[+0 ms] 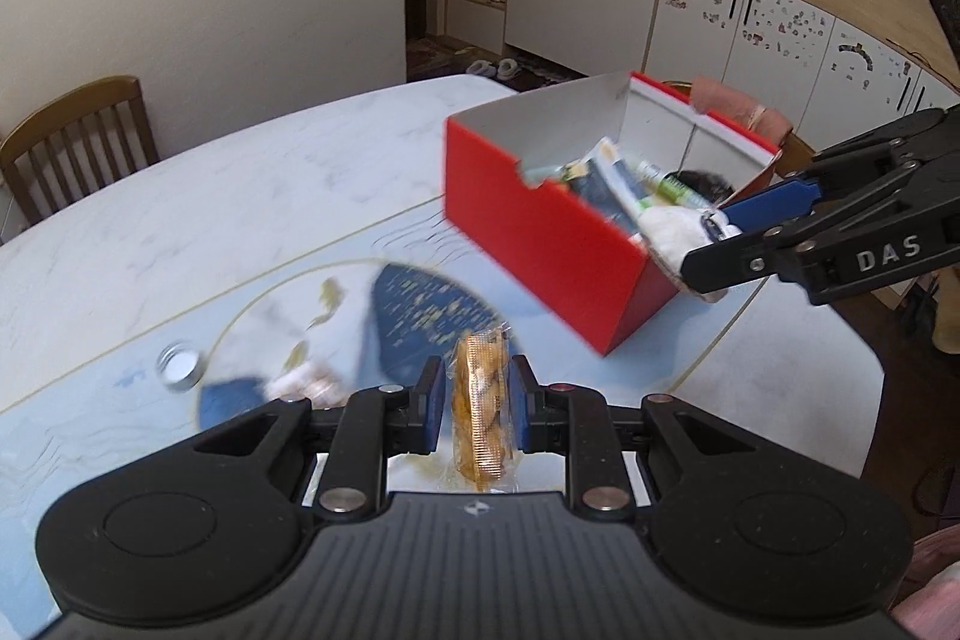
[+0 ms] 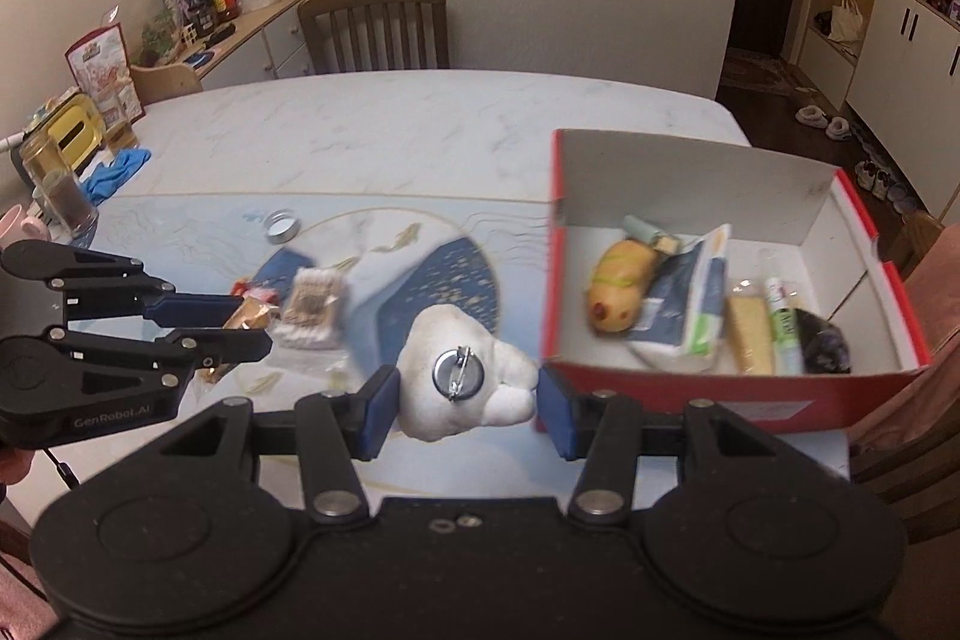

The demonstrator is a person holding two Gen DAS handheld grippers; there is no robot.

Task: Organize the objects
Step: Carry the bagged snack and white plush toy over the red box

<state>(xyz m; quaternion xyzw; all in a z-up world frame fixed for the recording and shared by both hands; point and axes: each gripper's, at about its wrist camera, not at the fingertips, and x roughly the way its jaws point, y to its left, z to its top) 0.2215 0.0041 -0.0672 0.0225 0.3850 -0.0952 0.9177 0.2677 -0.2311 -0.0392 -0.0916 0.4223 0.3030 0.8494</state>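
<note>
My left gripper (image 1: pixel 478 400) is shut on a wrapped orange snack (image 1: pixel 480 412), held above the table; it also shows in the right wrist view (image 2: pixel 240 325) with the snack (image 2: pixel 249 317). My right gripper (image 2: pixel 465 400) is shut on a white plush brooch (image 2: pixel 462 379) with a metal pin back, just left of the red box (image 2: pixel 708 388). In the left wrist view the right gripper (image 1: pixel 714 244) holds the white plush (image 1: pixel 672 235) at the red box's (image 1: pixel 540 232) near corner. The box holds several items.
A metal lid (image 2: pixel 281 226) and a pack of cotton swabs (image 2: pixel 312 310) lie on the placemat (image 2: pixel 456 280). Jars, a cup and a blue cloth (image 2: pixel 117 172) stand at the table's left edge. A wooden chair (image 2: pixel 375 25) stands behind the table.
</note>
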